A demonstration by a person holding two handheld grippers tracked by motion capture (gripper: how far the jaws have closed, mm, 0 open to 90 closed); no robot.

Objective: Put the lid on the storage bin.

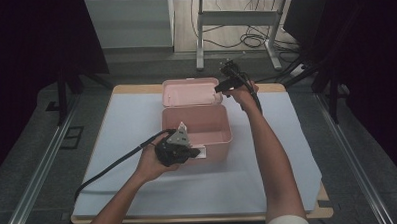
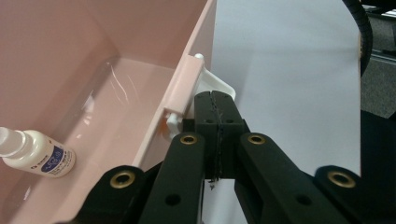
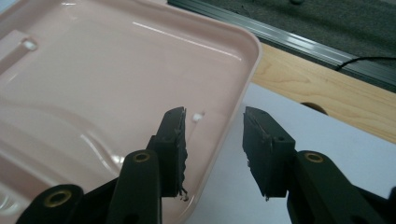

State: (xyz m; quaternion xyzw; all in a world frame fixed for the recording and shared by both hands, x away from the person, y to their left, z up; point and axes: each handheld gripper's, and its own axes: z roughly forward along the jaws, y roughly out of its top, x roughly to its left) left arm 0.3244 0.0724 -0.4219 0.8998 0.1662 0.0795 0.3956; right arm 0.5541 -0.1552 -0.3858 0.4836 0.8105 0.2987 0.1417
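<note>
An open pink box (image 1: 224, 137) stands mid-table, with its pink lid (image 1: 190, 92) lying flat just behind it. In the left gripper view a small white bottle with a blue label (image 2: 38, 155) lies on the box floor. My left gripper (image 2: 215, 99) is shut, its tips against the white latch (image 2: 221, 87) on the box's front wall; from above it (image 1: 194, 153) sits at the front edge. My right gripper (image 3: 212, 117) is open at the lid's right corner, astride the lid rim (image 3: 243, 79): one jaw stands over the lid's inside, the other outside, and neither pad presses on it.
A white sheet (image 1: 137, 124) covers the wooden table (image 3: 327, 88). Black cables trail from both grippers, the left one across the sheet (image 1: 108, 167). Beyond the far edge are a metal floor rail (image 3: 280, 32) and a desk frame with cables (image 1: 244, 38).
</note>
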